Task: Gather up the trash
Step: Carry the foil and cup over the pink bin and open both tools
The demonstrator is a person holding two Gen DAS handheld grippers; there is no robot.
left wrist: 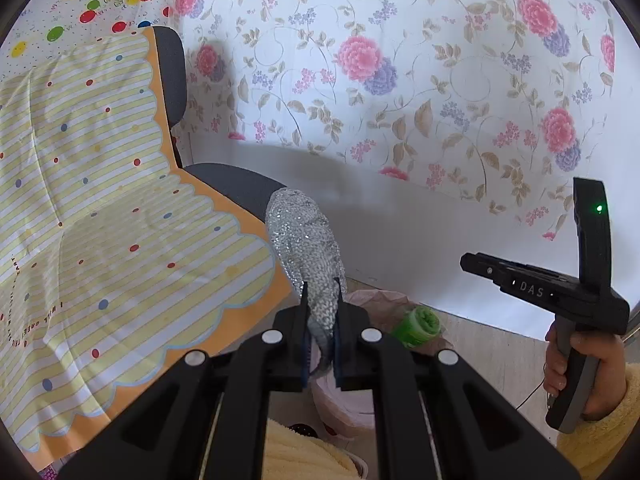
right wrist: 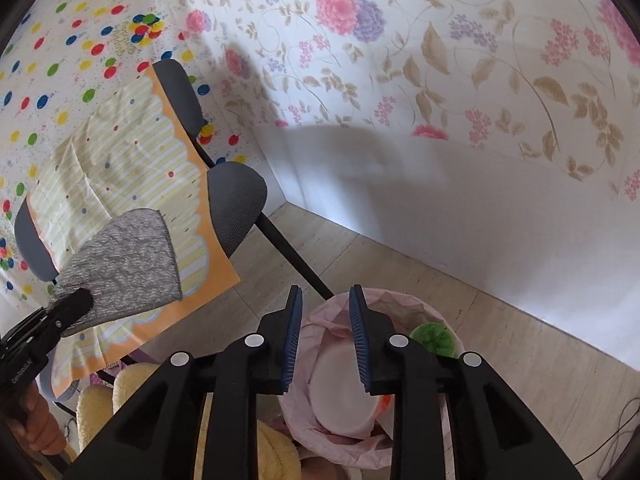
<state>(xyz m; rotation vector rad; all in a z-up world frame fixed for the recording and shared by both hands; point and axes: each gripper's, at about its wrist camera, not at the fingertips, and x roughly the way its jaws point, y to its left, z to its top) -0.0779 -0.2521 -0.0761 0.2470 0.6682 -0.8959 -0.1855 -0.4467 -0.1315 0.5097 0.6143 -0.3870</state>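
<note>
Floral wall behind; left tool (left wrist: 321, 312) pinches silver cloth (left wrist: 308, 248) (right-wrist view shows bin (right wrist: 320, 320)).

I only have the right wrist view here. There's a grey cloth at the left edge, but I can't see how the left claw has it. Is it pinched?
Observer: Yes. In the left wrist view the left claw is shut on the grey cloth, gripping its lower end while the rest stands up above the fingers.
Operator: Is the bin under it?
Observer: The pink-lined bin shows just behind and below that claw, with a green object at its rim.
Operator: And my claw from there?
Observer: Only the right tool's body and the hand holding it show there, off to the right.
</note>
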